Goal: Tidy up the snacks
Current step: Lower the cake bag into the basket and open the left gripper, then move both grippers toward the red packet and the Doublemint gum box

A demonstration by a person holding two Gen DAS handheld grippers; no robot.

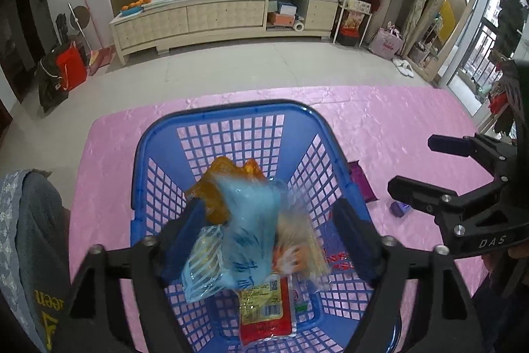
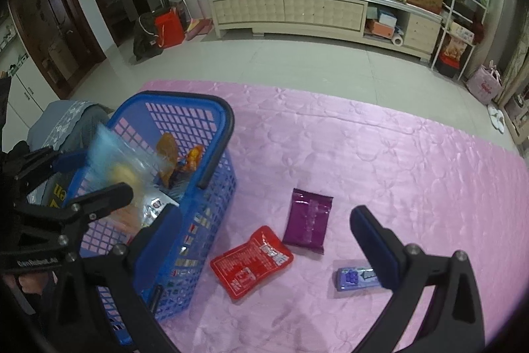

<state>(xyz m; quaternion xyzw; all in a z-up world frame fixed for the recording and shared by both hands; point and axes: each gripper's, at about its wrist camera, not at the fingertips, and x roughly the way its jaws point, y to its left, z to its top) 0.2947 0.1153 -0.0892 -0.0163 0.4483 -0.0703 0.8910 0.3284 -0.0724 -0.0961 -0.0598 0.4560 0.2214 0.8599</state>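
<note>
Blurred blue packet [image 1: 244,220] – seemingly loose – between wide left gripper [image 1: 271,240] fingers; right gripper [image 2: 267,240] wide, empty.

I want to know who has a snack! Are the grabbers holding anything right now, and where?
Nothing is gripped. The left gripper stands open over the blue basket, with a blurry light blue packet loose between its fingers. The right gripper is open and empty.

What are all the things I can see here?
basket: one, blue, on the pink cloth
light blue packet: one, blurred, between the left gripper's fingers, over the basket
orange packet: one, in basket
red packet with label: one, in basket
red pouch: one, on cloth beside basket
purple packet: one, on cloth
small purple box: one, on cloth
cabinet: one, cream, far wall
right gripper: open, above the cloth
</note>
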